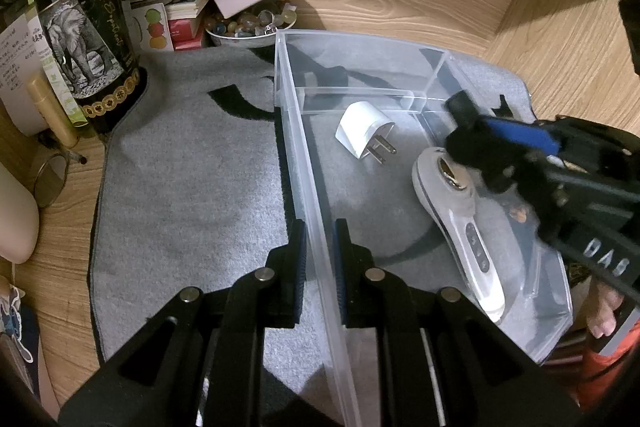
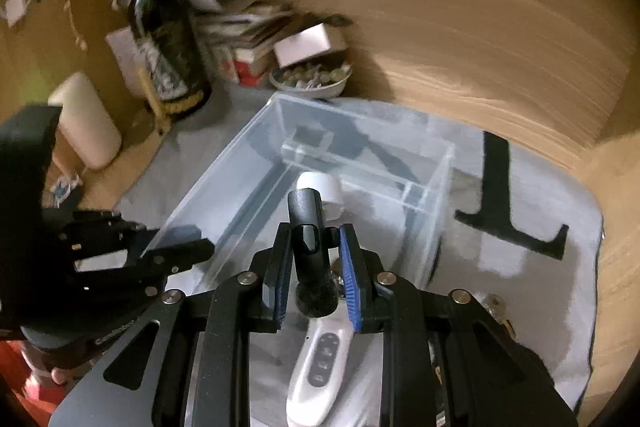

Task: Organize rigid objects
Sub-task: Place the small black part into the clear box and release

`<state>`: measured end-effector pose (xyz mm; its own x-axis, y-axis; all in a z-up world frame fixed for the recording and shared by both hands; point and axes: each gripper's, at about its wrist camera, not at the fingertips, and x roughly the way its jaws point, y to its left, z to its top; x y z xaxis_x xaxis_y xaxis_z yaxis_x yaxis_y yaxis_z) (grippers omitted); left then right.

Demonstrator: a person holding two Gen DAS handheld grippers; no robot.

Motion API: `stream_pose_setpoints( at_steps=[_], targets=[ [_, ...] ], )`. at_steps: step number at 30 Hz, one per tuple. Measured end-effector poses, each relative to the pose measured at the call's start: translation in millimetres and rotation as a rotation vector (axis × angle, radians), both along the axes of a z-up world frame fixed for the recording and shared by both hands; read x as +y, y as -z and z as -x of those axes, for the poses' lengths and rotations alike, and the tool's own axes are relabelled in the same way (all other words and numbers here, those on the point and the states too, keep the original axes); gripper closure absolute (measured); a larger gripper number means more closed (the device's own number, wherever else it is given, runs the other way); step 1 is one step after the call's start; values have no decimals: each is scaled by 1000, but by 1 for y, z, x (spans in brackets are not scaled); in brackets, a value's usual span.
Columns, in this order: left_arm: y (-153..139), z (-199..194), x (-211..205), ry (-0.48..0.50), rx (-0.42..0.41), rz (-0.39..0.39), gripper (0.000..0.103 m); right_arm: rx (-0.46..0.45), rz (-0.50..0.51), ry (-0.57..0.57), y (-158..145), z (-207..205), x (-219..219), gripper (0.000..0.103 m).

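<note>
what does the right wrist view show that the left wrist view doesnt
Only the right wrist view shows what the right tool carries clearly: a black cylindrical object between its blue pads. It also shows a cream container beside the bottle.

Only the left wrist view shows the left tool straddling the clear bin's side wall, and the white plug adapter's prongs.

Both show the bin, the adapter, the white handheld device, the dark bottle and the bowl of stones.

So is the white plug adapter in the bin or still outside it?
In. The adapter lies on its side on the floor of the clear bin, prongs pointing toward the white handheld device beside it, apart from it.
</note>
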<state>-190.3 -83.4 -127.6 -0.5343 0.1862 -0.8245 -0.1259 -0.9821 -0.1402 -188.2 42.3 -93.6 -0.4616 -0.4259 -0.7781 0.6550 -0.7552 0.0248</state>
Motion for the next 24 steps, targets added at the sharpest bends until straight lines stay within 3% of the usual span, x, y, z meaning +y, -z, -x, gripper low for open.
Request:
stream_pose_setpoints(
  at_steps=[10,15,24],
  targets=[
    [0,0,0,-1,0,0,90,-41,-46,-52,11,-1,-15,82],
    [0,0,0,0,0,0,90,-14,-40,-31,8,-3,-12,68],
    [0,0,1,0,0,1,90,53,13,45,-18,-3,15,65]
  ],
)
